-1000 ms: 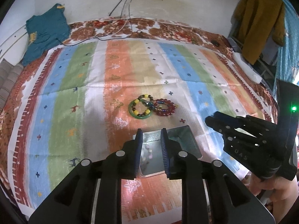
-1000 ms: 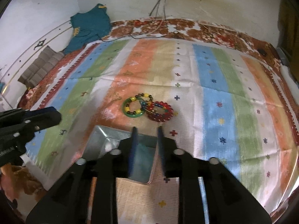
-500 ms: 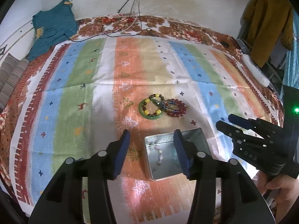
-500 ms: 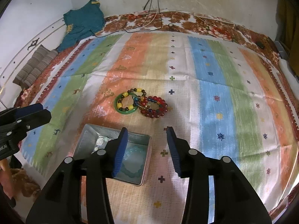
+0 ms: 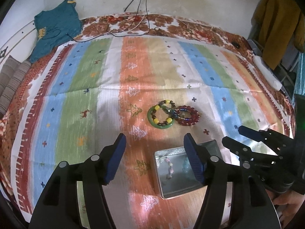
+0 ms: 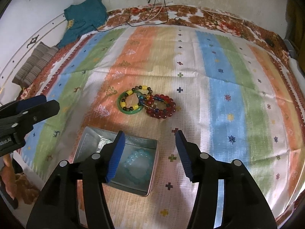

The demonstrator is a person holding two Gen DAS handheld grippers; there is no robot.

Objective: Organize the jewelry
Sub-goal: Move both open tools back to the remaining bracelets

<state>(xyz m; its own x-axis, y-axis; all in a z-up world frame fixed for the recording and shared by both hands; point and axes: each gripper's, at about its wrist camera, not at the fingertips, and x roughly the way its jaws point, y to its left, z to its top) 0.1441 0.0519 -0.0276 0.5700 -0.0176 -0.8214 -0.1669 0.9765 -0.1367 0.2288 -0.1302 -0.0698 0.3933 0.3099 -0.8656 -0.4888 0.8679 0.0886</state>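
Note:
A metal tin (image 5: 190,190) (image 6: 154,152) lies on the striped cloth; it holds a pink bead bracelet (image 5: 169,168) and a pale blue bracelet (image 6: 140,162). Beyond it lies a heap: a green bangle (image 5: 162,126) (image 6: 131,111), a yellow-and-brown bead bracelet (image 6: 140,88) and a red bead bracelet (image 5: 188,114) (image 6: 162,107), overlapping. My left gripper (image 5: 154,158) is open and empty above the tin's left side. My right gripper (image 6: 148,154) is open and empty above the tin's right edge.
The striped cloth (image 6: 228,76) covers a bed. A teal garment (image 5: 55,28) and cables (image 5: 141,3) lie at the far edge, folded grey cloth (image 6: 34,64) at the left, a yellow garment (image 5: 274,24) hangs at the right.
Both grippers have opened wide and drawn back from the tin. The pink and pale blue bracelets now lie uncovered in the tin.

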